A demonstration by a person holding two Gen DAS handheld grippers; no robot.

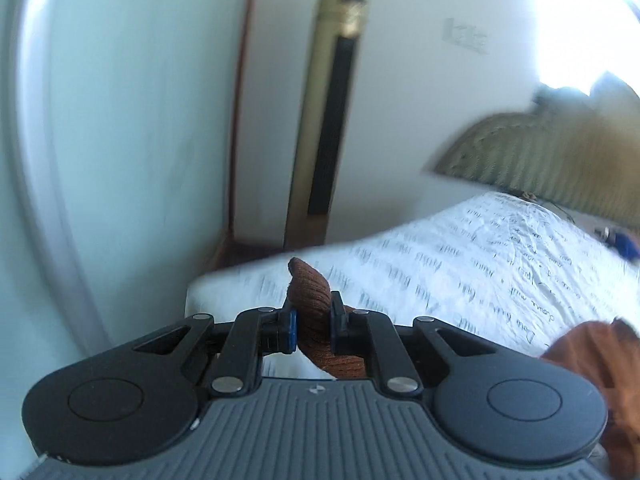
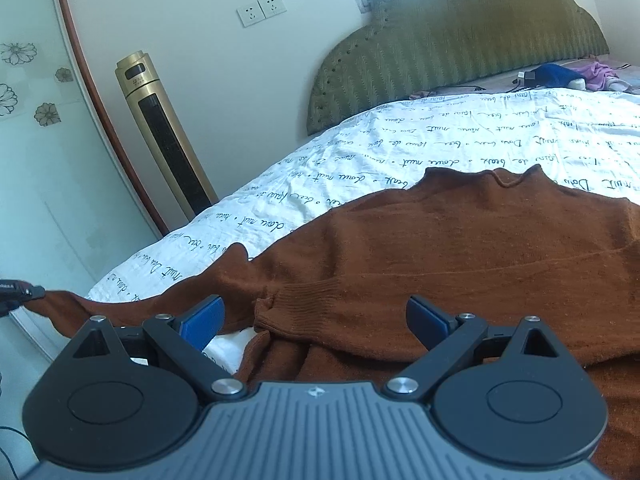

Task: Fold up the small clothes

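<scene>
Sleeve fold: slip risk
My left tool (image 1: 313, 322) is clamping the sweater (image 2: 460, 248) cuff (image 1: 310, 288); right tool (image 2: 314, 320), jaws apart, is hovering at 6 o'clock; pulling may free it.

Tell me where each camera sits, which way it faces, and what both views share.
Left wrist: on the left gripper, off the bed's side edge, facing the wall; its fingers, shut on a sleeve, show.
Right wrist: on the right gripper, above the sweater, facing the headboard; its open fingers show.
Shared: sweater, bed, headboard, gold tower fan.
</scene>
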